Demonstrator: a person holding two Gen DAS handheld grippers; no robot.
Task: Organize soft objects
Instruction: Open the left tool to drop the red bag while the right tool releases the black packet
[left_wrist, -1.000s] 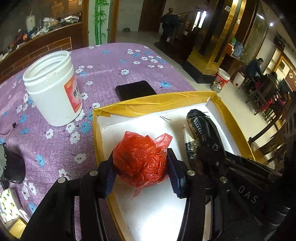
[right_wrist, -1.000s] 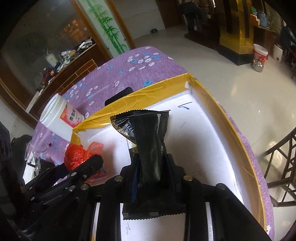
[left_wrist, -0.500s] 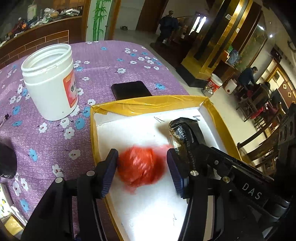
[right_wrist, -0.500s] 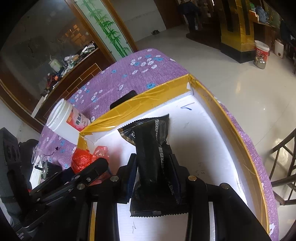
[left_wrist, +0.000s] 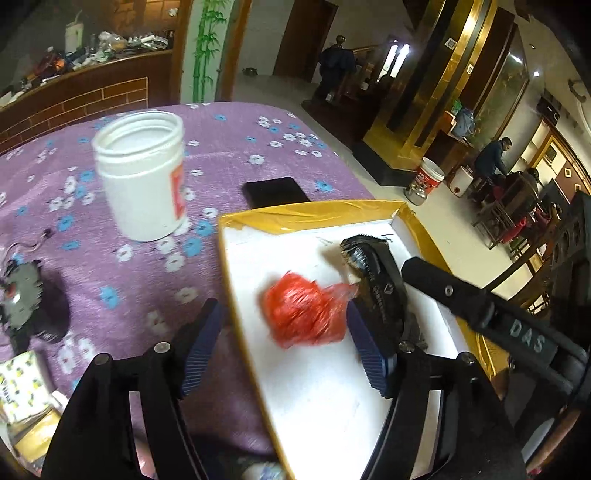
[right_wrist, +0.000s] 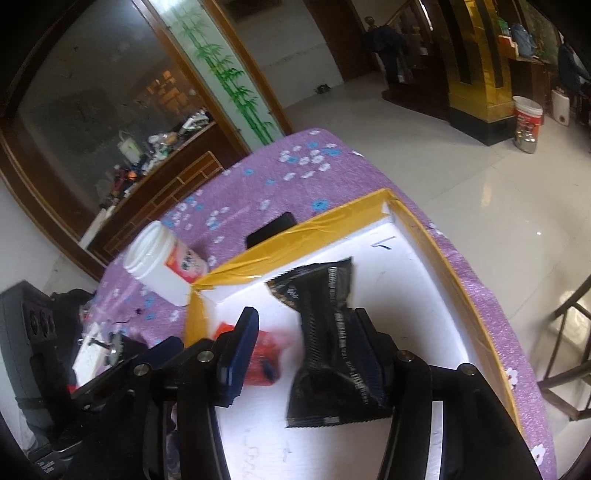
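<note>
Left tongs (left_wrist: 284, 345) spread and opening; red bag (left_wrist: 304, 314) lies loose between the pads, nearer the right pad. Right tongs (right_wrist: 304, 350) opening; black packet (right_wrist: 330, 343) between them, leaning on the right pad, clear of the left. Both lie in the tray (left_wrist: 314, 218), at the tabletop's (left_wrist: 122, 277) right edge. Jar (left_wrist: 144, 177) and phone (left_wrist: 275, 192) sit beyond the tray.

A pale, glossy tiled floor (right_wrist: 461, 155) spreads from twelve to three o'clock, catching soft reflections. At eleven o'clock a bamboo-painted panel (right_wrist: 225, 77) stands in a wooden frame beside a cluttered wooden counter (left_wrist: 88, 88). At one o'clock rise gold-trimmed dark pillars (left_wrist: 443, 85). Toward three o'clock people sit on dark wooden chairs (left_wrist: 506, 218); a red-and-white bucket (left_wrist: 428, 177) stands on the floor.
</note>
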